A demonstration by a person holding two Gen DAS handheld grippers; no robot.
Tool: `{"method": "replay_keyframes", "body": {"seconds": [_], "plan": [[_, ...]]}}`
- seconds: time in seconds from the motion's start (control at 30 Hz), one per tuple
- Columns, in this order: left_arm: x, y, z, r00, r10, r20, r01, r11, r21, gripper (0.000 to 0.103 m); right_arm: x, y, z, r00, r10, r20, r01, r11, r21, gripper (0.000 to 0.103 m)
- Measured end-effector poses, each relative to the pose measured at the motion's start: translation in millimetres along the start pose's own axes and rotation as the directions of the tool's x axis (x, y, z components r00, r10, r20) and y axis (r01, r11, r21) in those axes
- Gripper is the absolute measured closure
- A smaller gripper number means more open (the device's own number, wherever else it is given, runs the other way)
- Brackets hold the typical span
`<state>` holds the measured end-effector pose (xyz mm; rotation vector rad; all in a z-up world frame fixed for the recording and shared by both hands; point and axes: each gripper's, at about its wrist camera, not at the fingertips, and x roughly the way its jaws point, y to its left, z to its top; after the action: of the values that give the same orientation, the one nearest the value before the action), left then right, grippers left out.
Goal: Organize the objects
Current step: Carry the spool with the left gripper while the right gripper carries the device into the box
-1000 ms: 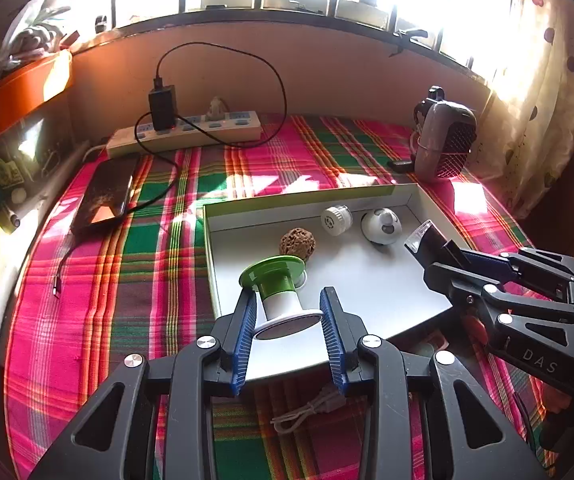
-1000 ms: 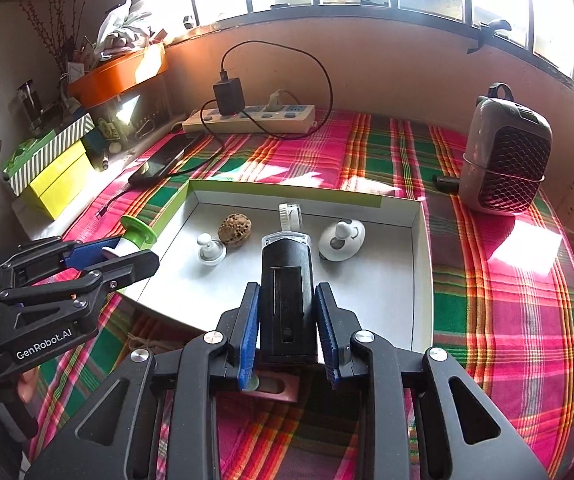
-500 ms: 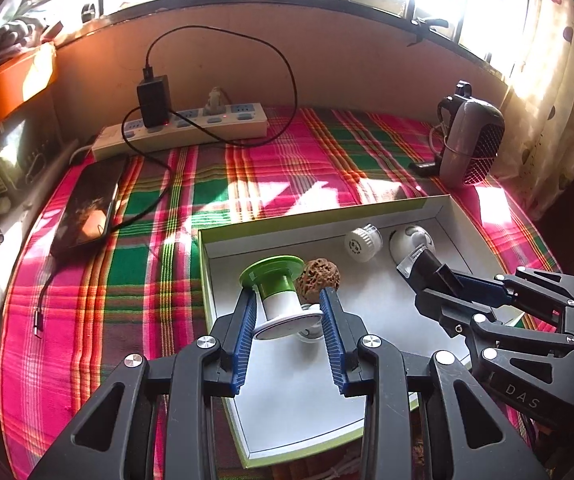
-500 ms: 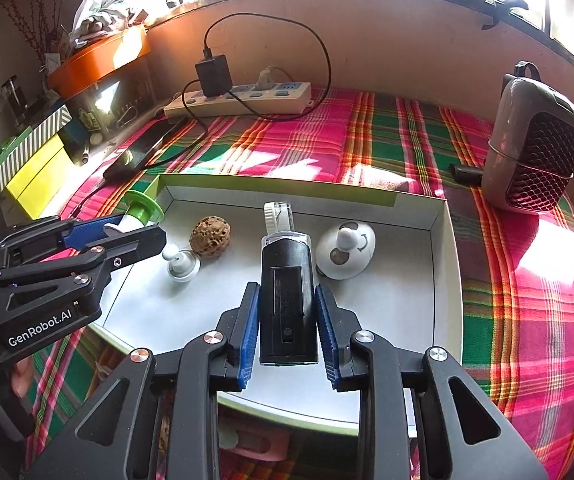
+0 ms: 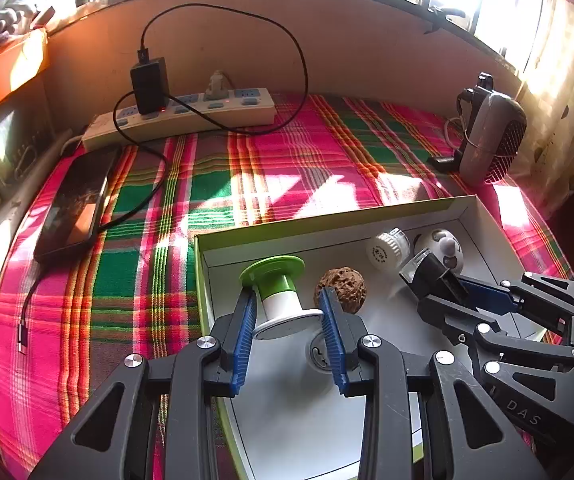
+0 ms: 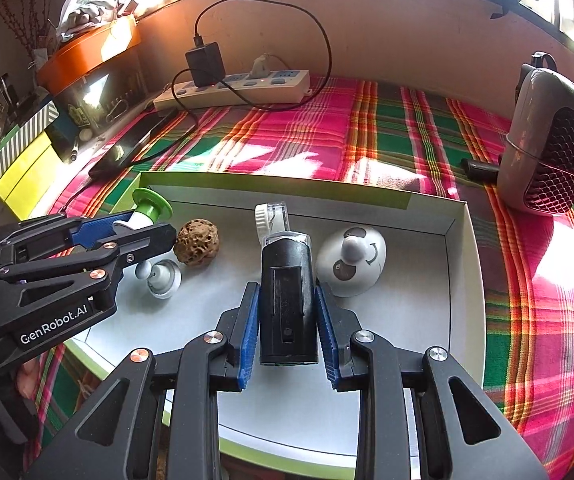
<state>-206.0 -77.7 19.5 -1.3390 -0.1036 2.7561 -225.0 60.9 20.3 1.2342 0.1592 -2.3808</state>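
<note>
Both tongs are over the shallow white box with the green rim, and each one carries a thing to be placed there. The left gripper is clamped on the green and white spool-shaped piece; its blue pads press on the wide white end, and the green disc points away from the tongs. The right gripper is clamped on the black device with a clear cap, which stands out ahead of its fingers.

Other things lie in the box already. The brown walnut-like ball is just beyond the left gripper's right finger. A small white knob lies under the left tongs. A white ribbed cap lies just ahead of the black device, and the white dome with a face is to the right of that device.

The step in hand seems to be the lowering of both things into the box. The next move probably calls for a free patch of floor for each, then opening the jaws. The ball and the knob are close, so the left one needs care.
</note>
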Motion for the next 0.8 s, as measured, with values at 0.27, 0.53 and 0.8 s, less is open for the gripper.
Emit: {"method": "replay_keyframes", "body": {"seconds": [0.27,0.53,0.8], "plan": [[5,0,3,1.000,0.001,-0.006,-0.001,1.000,0.005,0.072,6,2,3,1.000,-0.015,-0.012,0.015,1.000,-0.004,0.074],[9,-4,3,1.000,-0.003,-0.015,0.003,1.000,0.020,0.072,8,-2,2,1.000,-0.024,-0.019,0.024,1.000,0.004,0.074],[13,-7,4,1.000,0.002,-0.026,-0.001,0.999,0.034,0.072,9,-1,3,0.999,-0.033,-0.018,0.033,0.999,0.001,0.074]]}}
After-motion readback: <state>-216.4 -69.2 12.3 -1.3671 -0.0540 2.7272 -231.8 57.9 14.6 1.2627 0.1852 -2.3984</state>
